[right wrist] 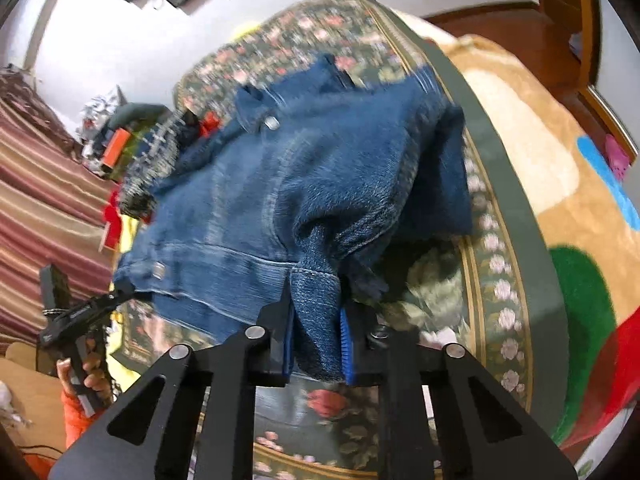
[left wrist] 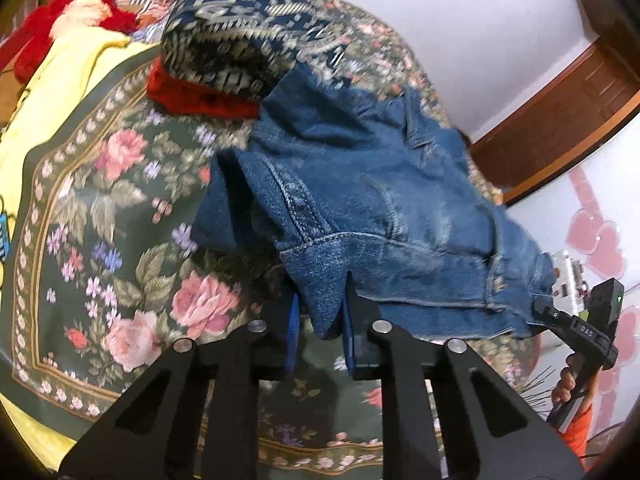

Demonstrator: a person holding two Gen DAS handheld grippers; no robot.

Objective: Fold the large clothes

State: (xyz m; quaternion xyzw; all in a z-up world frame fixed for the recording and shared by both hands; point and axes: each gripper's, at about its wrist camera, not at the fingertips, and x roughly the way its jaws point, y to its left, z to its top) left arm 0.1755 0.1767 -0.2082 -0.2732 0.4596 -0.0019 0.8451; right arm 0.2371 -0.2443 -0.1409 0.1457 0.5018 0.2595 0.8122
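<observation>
**Both grippers clamped on jacket hem**

Blue denim jacket hangs above the green floral bedspread, hem corners pinched by the left gripper and right gripper.

Risk: thick seam slips from shallow bites; jacket drops crooked.

Left view alone shows the navy patterned garment; right view, the striped curtain.
</observation>
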